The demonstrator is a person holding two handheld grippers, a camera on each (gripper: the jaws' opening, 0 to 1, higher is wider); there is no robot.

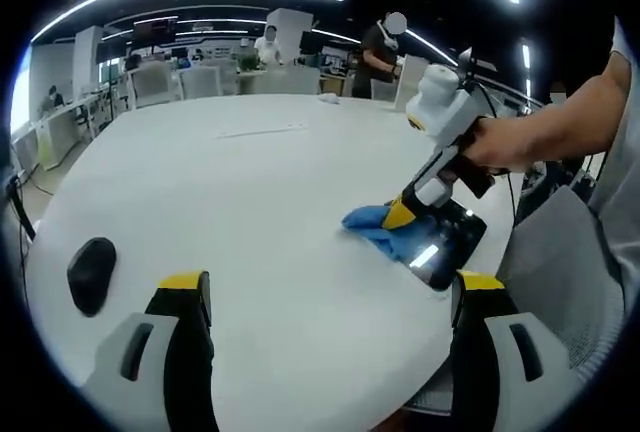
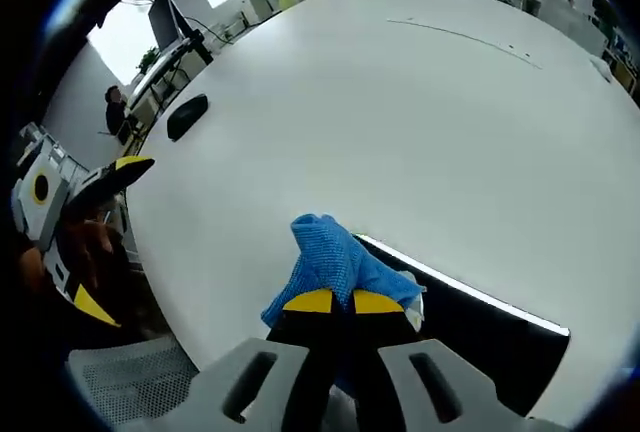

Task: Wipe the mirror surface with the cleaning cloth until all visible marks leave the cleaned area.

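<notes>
The left gripper view takes in the right gripper (image 1: pixel 400 216) from the side, jaws clamped on the blue cleaning cloth (image 1: pixel 375 226) and pressing it onto the dark mirror (image 1: pixel 447 247) near the white surface's (image 1: pixel 260 202) edge. The left gripper (image 1: pixel 330 297) hovers well apart from it, jaws spread and empty — a black mouse (image 1: pixel 90 274) lies beside them. In the right gripper view the cloth (image 2: pixel 330 267) bunches just ahead of the right gripper (image 2: pixel 340 302), hiding part of the mirror (image 2: pixel 480 327).

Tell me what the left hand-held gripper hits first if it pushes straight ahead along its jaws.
Probably nothing soon: the left hand-held gripper points across bare white table, jaws open. The black mouse lies left of its line, the cloth and mirror right. Depth is unclear.
</notes>
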